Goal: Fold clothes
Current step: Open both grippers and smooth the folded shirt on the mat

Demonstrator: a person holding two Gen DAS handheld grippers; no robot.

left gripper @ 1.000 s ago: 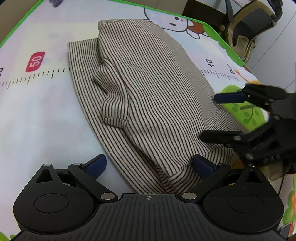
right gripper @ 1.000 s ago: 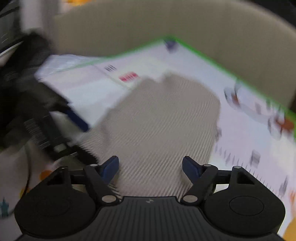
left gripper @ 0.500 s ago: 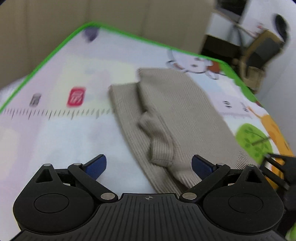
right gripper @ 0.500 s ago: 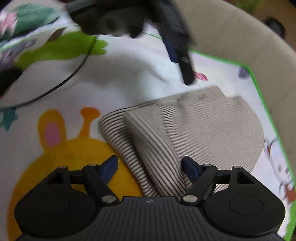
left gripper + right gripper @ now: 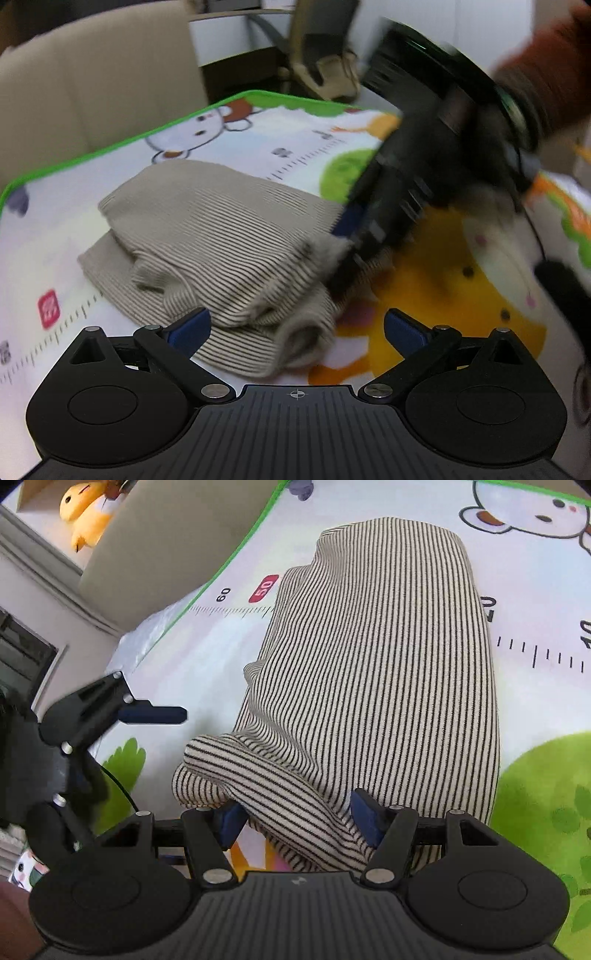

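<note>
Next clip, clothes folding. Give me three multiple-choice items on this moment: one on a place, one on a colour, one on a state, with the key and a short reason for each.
1. Where does the garment lie?
A. on a play mat
B. in a basket
C. on a chair

2. What colour is the mat's border?
A. red
B. green
C. blue

3. What is between the right gripper's pads?
A. nothing
B. a plush toy
C. a fold of the garment

Answers:
1 A, the striped cloth rests flat on the printed mat.
2 B, a green edge runs along the mat.
3 C, striped cloth bulges between the blue pads as the jaws are closing; the left gripper is open over the garment's corner.
</note>
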